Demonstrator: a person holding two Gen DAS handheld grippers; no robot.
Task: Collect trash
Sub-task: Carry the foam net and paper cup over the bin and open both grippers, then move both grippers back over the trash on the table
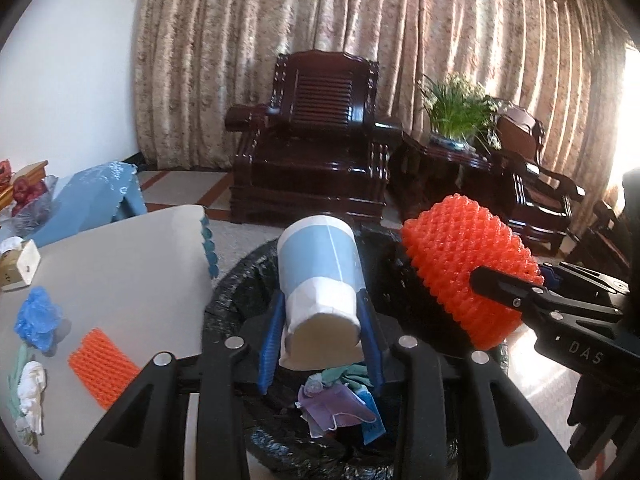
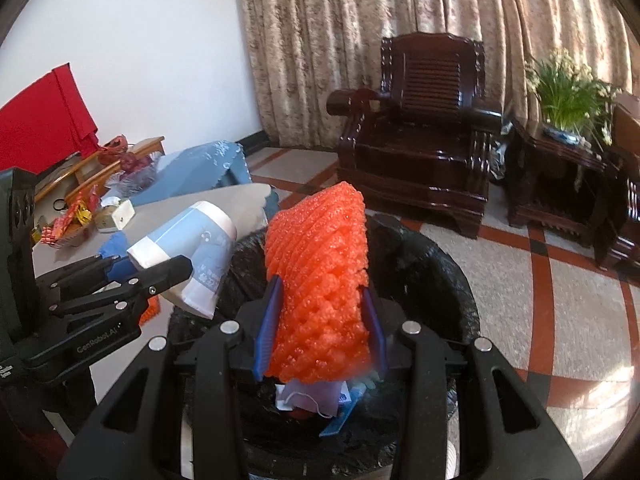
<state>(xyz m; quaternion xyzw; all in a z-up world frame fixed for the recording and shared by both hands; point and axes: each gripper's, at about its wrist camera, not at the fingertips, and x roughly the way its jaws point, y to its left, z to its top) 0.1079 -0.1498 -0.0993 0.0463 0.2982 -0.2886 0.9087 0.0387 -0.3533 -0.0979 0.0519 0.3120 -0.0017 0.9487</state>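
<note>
The left gripper [image 1: 320,344] clamped a paper cup [image 1: 320,276] and the right gripper [image 2: 320,332] an orange foam net [image 2: 320,280] above the bin [image 1: 248,276]; releasing both squarely over its mouth looked wisest.

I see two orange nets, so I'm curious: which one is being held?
The puffy orange foam net, held by the right tool over the bin; the flat one lies on the table.

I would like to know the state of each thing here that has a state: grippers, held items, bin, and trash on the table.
left gripper: shut on the paper cup
paper cup: held on its side above the bin
right gripper: shut on the orange foam net
orange foam net: held above the bin
trash bin: open, black-lined, trash inside
flat orange net: lying on the table
blue wad: crumpled on the table
</note>
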